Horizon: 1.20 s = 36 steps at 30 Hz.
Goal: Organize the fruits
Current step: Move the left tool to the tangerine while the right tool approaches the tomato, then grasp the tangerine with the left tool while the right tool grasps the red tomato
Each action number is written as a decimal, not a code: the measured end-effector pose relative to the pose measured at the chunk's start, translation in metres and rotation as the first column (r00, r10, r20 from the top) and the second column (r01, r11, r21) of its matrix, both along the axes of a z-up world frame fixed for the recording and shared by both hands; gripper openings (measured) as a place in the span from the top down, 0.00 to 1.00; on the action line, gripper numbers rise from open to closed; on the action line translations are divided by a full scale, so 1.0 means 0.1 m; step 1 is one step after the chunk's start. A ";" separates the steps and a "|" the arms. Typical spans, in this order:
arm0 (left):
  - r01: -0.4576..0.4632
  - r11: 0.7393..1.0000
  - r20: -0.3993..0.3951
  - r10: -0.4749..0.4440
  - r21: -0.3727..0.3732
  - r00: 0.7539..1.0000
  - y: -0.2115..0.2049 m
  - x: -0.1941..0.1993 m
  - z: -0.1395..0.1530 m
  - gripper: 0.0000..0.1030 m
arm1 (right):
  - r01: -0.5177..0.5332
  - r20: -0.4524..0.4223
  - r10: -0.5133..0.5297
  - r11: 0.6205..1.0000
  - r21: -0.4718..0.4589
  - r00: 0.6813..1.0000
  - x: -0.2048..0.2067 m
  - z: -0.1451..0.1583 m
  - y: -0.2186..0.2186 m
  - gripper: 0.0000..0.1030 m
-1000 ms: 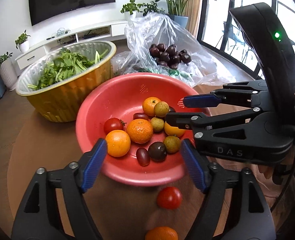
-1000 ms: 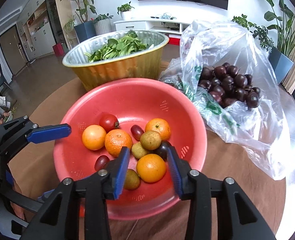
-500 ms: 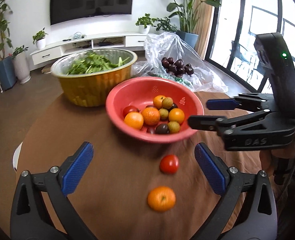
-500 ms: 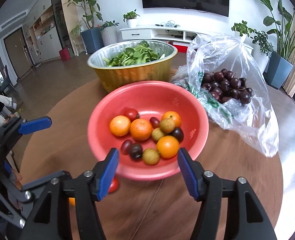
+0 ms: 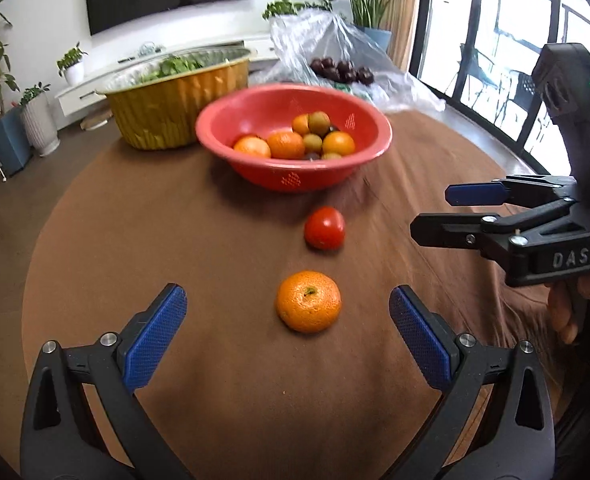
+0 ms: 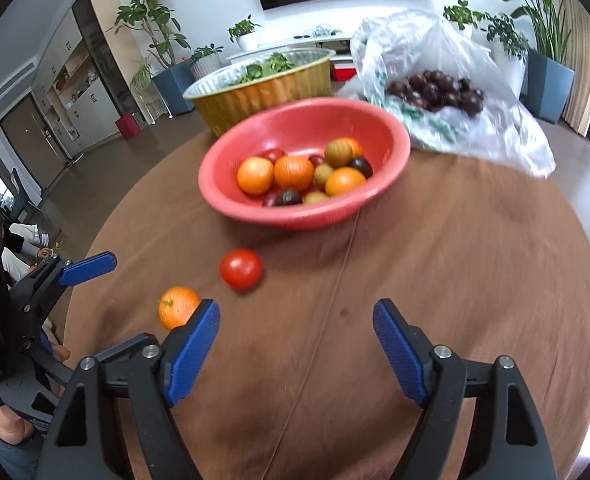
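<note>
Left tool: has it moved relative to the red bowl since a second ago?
Yes. The left tool has pulled back from the red bowl toward the near table edge; it now frames the orange on the cloth, touching nothing.

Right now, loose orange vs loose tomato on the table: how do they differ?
The orange is orange with a dimpled skin and a green stem scar facing up; the tomato is red, smooth and glossy. The orange looks somewhat bigger. The tomato lies nearer the red bowl; the orange lies nearer the open left gripper. Both rest on the brown tablecloth, outside the bowl, untouched.
</note>
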<state>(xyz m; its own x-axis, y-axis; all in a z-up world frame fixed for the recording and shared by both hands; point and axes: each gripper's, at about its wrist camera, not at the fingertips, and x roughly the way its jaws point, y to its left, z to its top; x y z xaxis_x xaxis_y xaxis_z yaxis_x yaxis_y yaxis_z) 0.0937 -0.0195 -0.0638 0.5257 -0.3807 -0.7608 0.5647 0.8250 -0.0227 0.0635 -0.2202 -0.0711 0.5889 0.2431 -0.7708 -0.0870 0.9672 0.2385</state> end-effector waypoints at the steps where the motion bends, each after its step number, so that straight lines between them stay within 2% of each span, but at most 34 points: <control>1: 0.005 1.000 -0.016 -0.005 0.000 1.000 -0.01 0.02 -0.03 0.00 | 0.002 -0.002 -0.002 1.000 0.002 1.000 -0.01 -0.01 0.00 0.21; 8: 0.022 0.998 -0.060 -0.019 0.051 0.998 -0.09 0.18 -0.18 0.00 | -0.007 -0.006 0.007 1.000 0.002 1.000 0.02 -0.05 0.04 0.21; 14: 0.045 0.998 -0.051 -0.043 0.045 0.998 -0.15 0.22 -0.15 0.02 | -0.016 -0.010 0.016 1.000 -0.007 1.000 0.08 -0.07 0.07 0.21; 15: 0.051 0.998 -0.052 -0.049 0.041 0.997 -0.15 0.24 -0.14 0.04 | -0.019 -0.009 0.019 1.000 -0.009 1.000 0.08 -0.07 0.08 0.21; 17: 0.062 0.997 -0.060 -0.059 0.037 0.996 -0.16 0.24 -0.13 0.20 | -0.023 -0.009 0.023 1.000 -0.015 1.000 0.08 -0.07 0.10 0.21; 21: 0.072 0.997 -0.071 -0.070 0.034 0.995 -0.18 0.24 -0.15 0.30 | -0.031 -0.008 0.031 0.999 -0.024 0.999 0.10 -0.06 0.14 0.23; 24: 0.080 0.996 -0.080 -0.078 0.029 0.994 -0.17 0.23 -0.17 0.41 | -0.040 -0.008 0.040 0.999 -0.027 0.999 0.13 -0.06 0.17 0.24; 26: 0.084 0.996 -0.091 -0.082 0.022 0.993 -0.17 0.24 -0.18 0.57 | -0.046 -0.012 0.045 0.998 -0.031 0.999 0.16 -0.06 0.20 0.25; 27: 0.086 0.996 -0.097 -0.084 0.018 0.992 -0.17 0.25 -0.19 0.60 | -0.047 -0.014 0.047 0.998 -0.031 0.999 0.17 -0.07 0.21 0.25; 29: 0.090 0.996 -0.103 -0.089 0.007 0.991 -0.16 0.23 -0.20 0.63 | -0.050 -0.015 0.050 0.998 -0.032 0.999 0.18 -0.07 0.23 0.26; 36: 0.090 0.996 -0.101 -0.089 -0.003 0.991 -0.15 0.21 -0.20 0.64 | -0.053 -0.025 0.052 0.998 -0.038 0.998 0.19 -0.09 0.27 0.26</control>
